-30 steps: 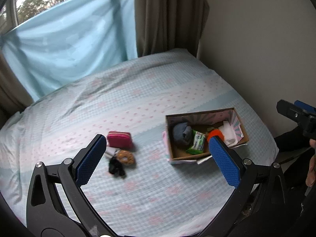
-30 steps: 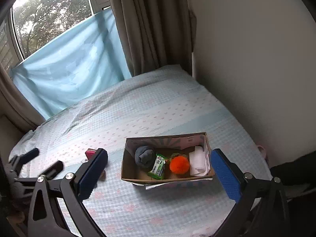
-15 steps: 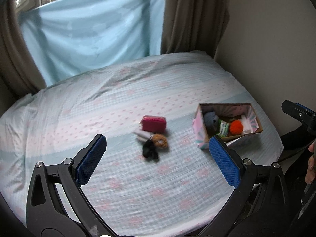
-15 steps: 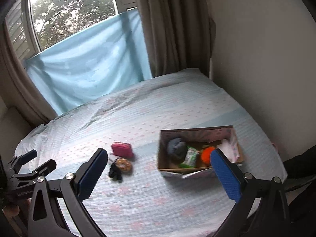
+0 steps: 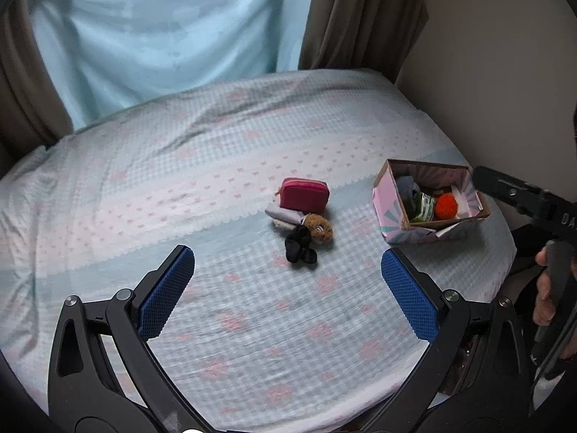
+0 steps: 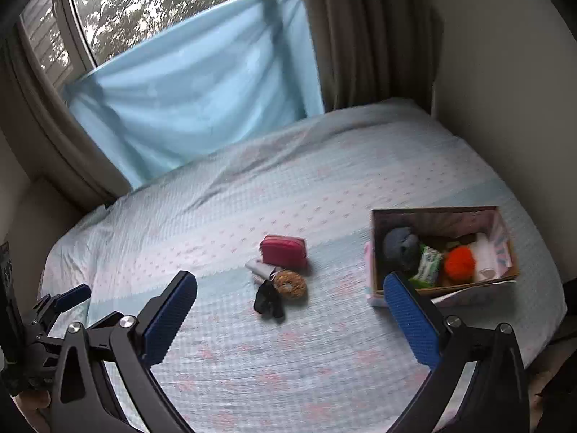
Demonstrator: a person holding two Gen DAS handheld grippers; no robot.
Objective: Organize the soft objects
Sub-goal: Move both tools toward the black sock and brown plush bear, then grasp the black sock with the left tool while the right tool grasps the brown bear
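Note:
A small pile lies mid-bed: a pink pouch (image 5: pixel 304 198) (image 6: pixel 283 250), a pale folded cloth (image 5: pixel 283 214) (image 6: pixel 260 268), a brown plush ring (image 5: pixel 318 227) (image 6: pixel 289 283) and a black sock (image 5: pixel 299 248) (image 6: pixel 267 299). A cardboard box (image 5: pixel 388 202) (image 6: pixel 377 252) at the right holds a grey sock (image 6: pixel 401 247), a green packet (image 6: pixel 427 261), an orange pompom (image 5: pixel 445 206) (image 6: pixel 459 262) and a white roll (image 6: pixel 485 256). My left gripper (image 5: pixel 287 290) is open and empty, above the bed short of the pile. My right gripper (image 6: pixel 290 319) is open and empty, also short of the pile.
The bed (image 5: pixel 216 166) has a pale checked sheet. A blue cloth (image 6: pixel 202 83) and brown curtains (image 6: pixel 364 32) hang behind it, with a wall (image 6: pixel 505 72) on the right. The right gripper's body and the hand holding it (image 5: pixel 551 281) show at the left view's right edge.
Both views have swung left: the box has slid to the right of each frame and the pile now sits between the fingers. Both grippers stay open.

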